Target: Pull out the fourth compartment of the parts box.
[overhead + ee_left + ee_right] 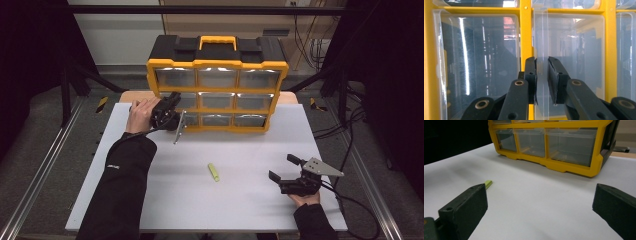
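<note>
One left gripper (542, 75) (drawer tab (541, 50)).

Glossy clear plastic drawer (569, 50), seemingly

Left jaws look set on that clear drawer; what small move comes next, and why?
Probably draw the left gripper straight back: its jaws stand close around the clear drawer's front edge, while the yellow-green piece lies on the table and the right gripper waits open.
</note>
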Action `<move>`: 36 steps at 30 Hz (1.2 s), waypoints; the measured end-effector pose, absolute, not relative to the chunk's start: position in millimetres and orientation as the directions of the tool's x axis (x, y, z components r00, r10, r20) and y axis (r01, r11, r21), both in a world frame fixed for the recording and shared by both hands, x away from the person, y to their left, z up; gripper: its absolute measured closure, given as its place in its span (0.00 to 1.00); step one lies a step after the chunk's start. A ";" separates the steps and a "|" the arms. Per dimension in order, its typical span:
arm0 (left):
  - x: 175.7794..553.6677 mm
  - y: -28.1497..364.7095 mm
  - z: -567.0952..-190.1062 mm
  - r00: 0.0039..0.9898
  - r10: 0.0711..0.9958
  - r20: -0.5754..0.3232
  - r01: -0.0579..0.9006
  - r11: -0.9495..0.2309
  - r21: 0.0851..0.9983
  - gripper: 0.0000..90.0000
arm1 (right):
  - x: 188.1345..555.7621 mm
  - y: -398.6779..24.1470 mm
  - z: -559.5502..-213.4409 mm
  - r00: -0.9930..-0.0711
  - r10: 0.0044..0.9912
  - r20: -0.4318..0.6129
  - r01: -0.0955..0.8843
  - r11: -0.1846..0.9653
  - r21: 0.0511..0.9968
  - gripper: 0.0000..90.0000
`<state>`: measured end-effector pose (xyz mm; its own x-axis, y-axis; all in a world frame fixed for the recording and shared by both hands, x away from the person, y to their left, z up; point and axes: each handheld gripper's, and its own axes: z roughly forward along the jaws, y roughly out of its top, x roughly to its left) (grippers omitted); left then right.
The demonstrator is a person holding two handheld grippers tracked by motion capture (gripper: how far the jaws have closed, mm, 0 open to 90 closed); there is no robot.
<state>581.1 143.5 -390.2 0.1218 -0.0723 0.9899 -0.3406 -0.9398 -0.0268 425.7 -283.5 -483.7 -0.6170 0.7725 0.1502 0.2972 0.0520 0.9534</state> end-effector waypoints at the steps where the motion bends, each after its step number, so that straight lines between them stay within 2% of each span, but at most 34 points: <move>1: 581.0 143.4 -390.4 0.122 -0.067 0.990 -0.347 -0.938 -0.020 0.87 | 425.7 -283.6 -483.6 -0.617 0.773 0.149 0.296 0.052 0.954 0.00; 36: 563.2 145.4 -393.7 0.099 -0.056 0.993 -0.349 -0.937 -0.018 0.87 | 425.6 -284.0 -483.2 -0.615 0.774 0.147 0.292 0.052 0.955 0.00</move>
<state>563.2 145.4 -393.7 0.0991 -0.0561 0.9935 -0.3493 -0.9368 -0.0180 425.6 -284.0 -483.2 -0.6154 0.7745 0.1465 0.2924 0.0517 0.9549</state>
